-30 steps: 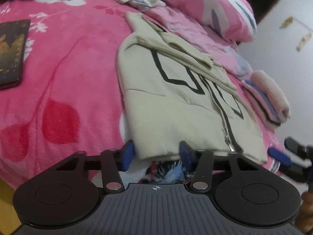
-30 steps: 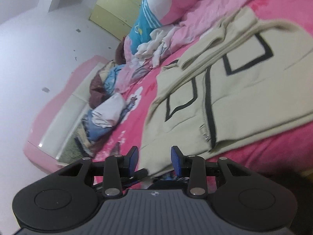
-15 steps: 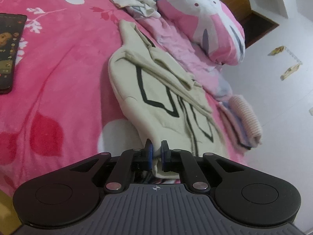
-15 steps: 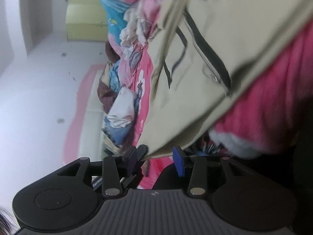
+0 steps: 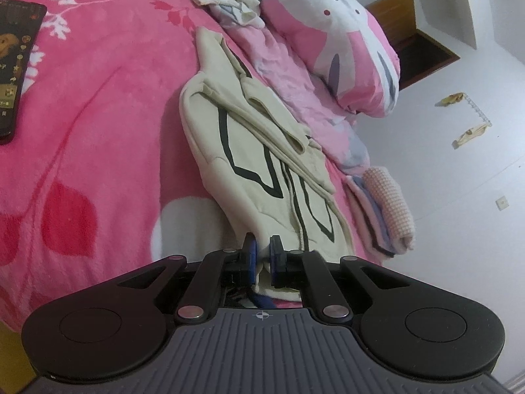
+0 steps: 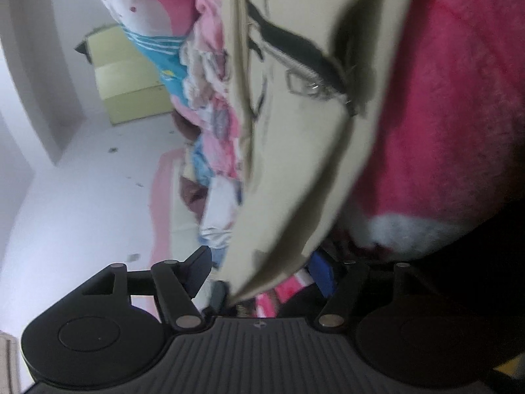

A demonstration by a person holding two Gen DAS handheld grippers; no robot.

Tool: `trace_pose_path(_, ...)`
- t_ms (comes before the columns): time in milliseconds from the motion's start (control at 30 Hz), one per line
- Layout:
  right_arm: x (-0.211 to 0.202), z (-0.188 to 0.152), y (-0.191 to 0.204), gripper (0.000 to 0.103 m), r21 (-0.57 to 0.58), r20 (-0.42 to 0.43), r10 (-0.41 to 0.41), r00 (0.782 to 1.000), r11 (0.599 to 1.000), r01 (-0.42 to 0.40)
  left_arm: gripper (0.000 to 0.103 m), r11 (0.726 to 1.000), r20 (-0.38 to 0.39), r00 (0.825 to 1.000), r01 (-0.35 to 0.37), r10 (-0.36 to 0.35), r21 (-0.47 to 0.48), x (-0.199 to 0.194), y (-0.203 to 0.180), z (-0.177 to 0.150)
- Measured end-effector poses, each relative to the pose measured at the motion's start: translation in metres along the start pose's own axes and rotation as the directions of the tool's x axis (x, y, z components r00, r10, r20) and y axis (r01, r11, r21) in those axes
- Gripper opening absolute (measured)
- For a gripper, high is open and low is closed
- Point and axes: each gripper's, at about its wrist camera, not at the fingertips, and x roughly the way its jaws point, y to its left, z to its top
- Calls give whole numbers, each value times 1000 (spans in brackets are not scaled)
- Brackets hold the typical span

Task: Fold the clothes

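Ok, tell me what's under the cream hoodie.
The cream hoodie lies on the pink floral blanket, its hem pinched in the left gripper. Whatever sits beneath its middle is covered.

My left view is sharp and evenly lit, soft shadow beside the hoodie (image 5: 262, 170). My right view is motion-blurred; both bend at the edges.

Dark flat object (image 5: 14, 65): cut off by left edge of left wrist view; print too small to read.
Cream zip jacket (image 5: 262, 170): near hem hidden behind left gripper (image 5: 262, 254).
Right wrist view: motion-blurred; jacket hem corner passes between fingers of right gripper (image 6: 262, 271), grip undeterminable.
Folded pile (image 5: 387, 210): item count unclear.
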Motion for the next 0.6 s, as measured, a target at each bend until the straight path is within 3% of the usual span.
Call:
trace_pose_path(200, 17, -3, -5, 48, 26, -28, 39, 999, 999, -38, 6, 1000, 1, 1000, 26, -26, -18, -1, 6, -1)
trace_pose_path(433, 28, -4, 1, 8, -26, -29, 30, 999, 999, -31, 8, 995, 5, 998, 68, -68, -70, 0, 20, 0)
trace_pose_path(600, 27, -3, 10, 5, -73, -27, 19, 999, 997, -20, 14, 983, -2, 996, 90, -91, -160, 7, 36, 5)
